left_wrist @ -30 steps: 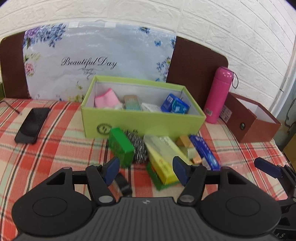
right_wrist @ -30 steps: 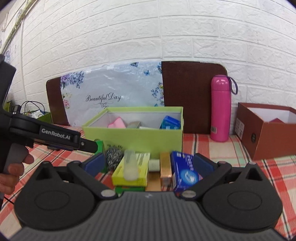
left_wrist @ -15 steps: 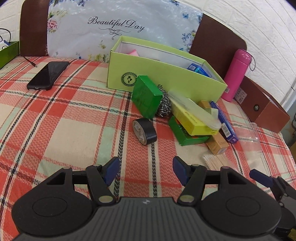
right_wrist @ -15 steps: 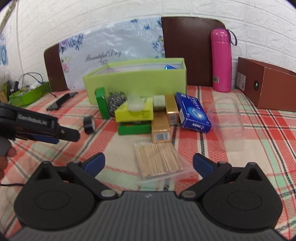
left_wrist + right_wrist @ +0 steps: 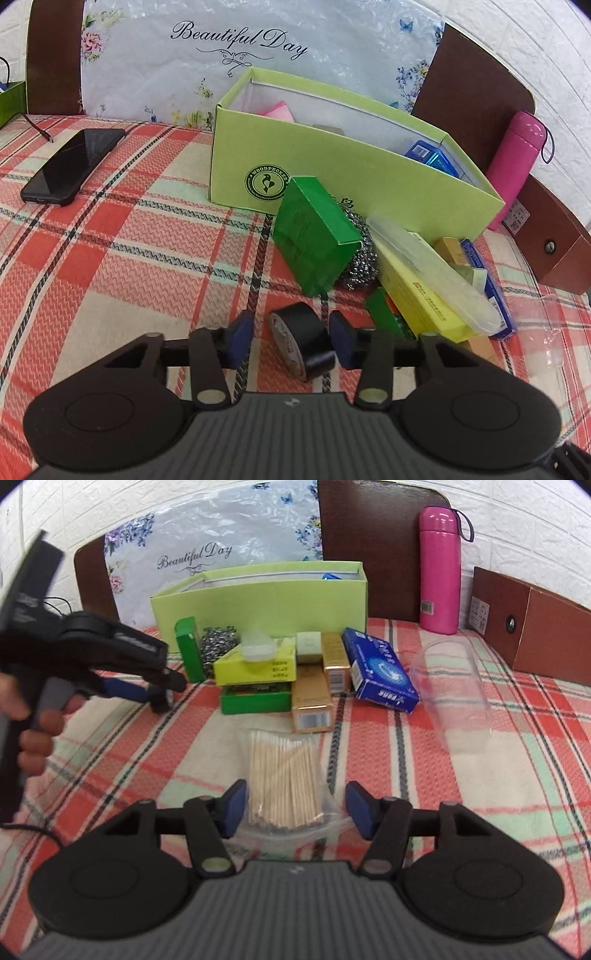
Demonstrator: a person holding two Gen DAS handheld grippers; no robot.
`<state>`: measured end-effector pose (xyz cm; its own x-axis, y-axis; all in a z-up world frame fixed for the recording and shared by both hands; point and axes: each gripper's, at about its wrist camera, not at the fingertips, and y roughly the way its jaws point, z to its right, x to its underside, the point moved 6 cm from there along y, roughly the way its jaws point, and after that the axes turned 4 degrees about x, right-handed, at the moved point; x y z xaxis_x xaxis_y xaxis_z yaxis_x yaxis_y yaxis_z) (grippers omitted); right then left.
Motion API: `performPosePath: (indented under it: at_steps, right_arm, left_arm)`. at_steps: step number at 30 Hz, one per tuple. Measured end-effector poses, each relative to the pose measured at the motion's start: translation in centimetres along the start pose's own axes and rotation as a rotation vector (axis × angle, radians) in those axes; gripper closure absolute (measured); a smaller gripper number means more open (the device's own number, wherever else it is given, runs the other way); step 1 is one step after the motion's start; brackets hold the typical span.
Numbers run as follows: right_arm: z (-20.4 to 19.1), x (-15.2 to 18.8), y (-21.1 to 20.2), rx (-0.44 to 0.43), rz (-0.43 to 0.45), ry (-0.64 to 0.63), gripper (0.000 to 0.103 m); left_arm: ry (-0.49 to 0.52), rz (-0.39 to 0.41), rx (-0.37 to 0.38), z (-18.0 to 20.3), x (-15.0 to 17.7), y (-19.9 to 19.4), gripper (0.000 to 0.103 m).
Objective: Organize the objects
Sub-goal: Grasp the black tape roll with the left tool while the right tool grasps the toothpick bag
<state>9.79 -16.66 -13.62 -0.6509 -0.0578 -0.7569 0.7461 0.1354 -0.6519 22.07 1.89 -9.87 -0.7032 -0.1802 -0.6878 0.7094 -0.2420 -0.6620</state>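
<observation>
A black tape roll (image 5: 301,339) lies on the plaid cloth between the open fingers of my left gripper (image 5: 291,334), which straddles it without clamping. My right gripper (image 5: 295,806) is open around the near end of a clear bag of wooden sticks (image 5: 282,779). The open light-green box (image 5: 351,173) stands behind, holding a pink item and a blue packet. In front of it lie a green box (image 5: 314,236), a steel scourer (image 5: 360,258), a yellow box (image 5: 421,295), gold boxes (image 5: 310,698) and a blue box (image 5: 378,670). The left gripper also shows in the right wrist view (image 5: 162,698).
A black phone (image 5: 74,166) lies at the left. A pink bottle (image 5: 441,568) and a brown box (image 5: 532,624) stand at the right. A clear plastic cup (image 5: 452,694) lies on its side. A floral sheet leans on the white brick wall.
Both grippers have moved forward and down. The left now straddles the tape roll with its fingers narrowed. The right has come up around the bag of sticks.
</observation>
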Motion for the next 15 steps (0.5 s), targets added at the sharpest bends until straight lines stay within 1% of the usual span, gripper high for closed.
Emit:
performPosePath:
  at_steps: [1, 2, 3, 7, 9, 10, 11, 13, 14, 15]
  right_arm:
    - [-0.3, 0.2, -0.3, -0.016, -0.009, 0.002, 0.047]
    - [-0.7, 0.3, -0.5, -0.032, -0.016, 0.0, 0.047]
    - [-1.2, 0.5, -0.8, -0.052, -0.028, 0.0, 0.047]
    - [-3.5, 1.0, -1.6, -0.148, -0.053, -0.059, 0.041]
    - [-4.2, 1.0, -1.9, -0.153, -0.043, -0.095, 0.034]
    - [-4.4, 0.9, -2.0, -0.145, -0.037, -0.116, 0.028]
    - [-4.6, 0.9, -2.0, -0.138, -0.034, -0.136, 0.027]
    - [-4.9, 0.9, -1.9, -0.138, -0.029, -0.162, 0.027]
    - [-5.0, 0.9, -1.8, -0.14, -0.029, -0.167, 0.027]
    - [-5.1, 0.8, -1.6, -0.143, -0.03, -0.175, 0.027]
  left_arm:
    - [0.014, -0.003, 0.006, -0.1, 0.0, -0.1, 0.07]
    - [0.026, -0.012, 0.016, -0.2, 0.2, -0.2, 0.079]
    - [0.037, -0.022, 0.028, -0.2, 0.4, -0.4, 0.085]
    - [0.132, -0.067, 0.08, 0.0, 2.3, -2.3, 0.085]
    - [0.176, -0.088, 0.094, 0.3, 3.5, -3.6, 0.085]
    - [0.196, -0.092, 0.094, 0.4, 4.2, -4.3, 0.085]
    - [0.209, -0.084, 0.09, 0.5, 4.8, -5.0, 0.084]
    - [0.222, -0.061, 0.074, 0.5, 5.4, -5.9, 0.079]
    - [0.22, -0.057, 0.071, 0.5, 5.6, -6.1, 0.073]
    - [0.212, -0.055, 0.077, 0.3, 5.6, -6.1, 0.07]
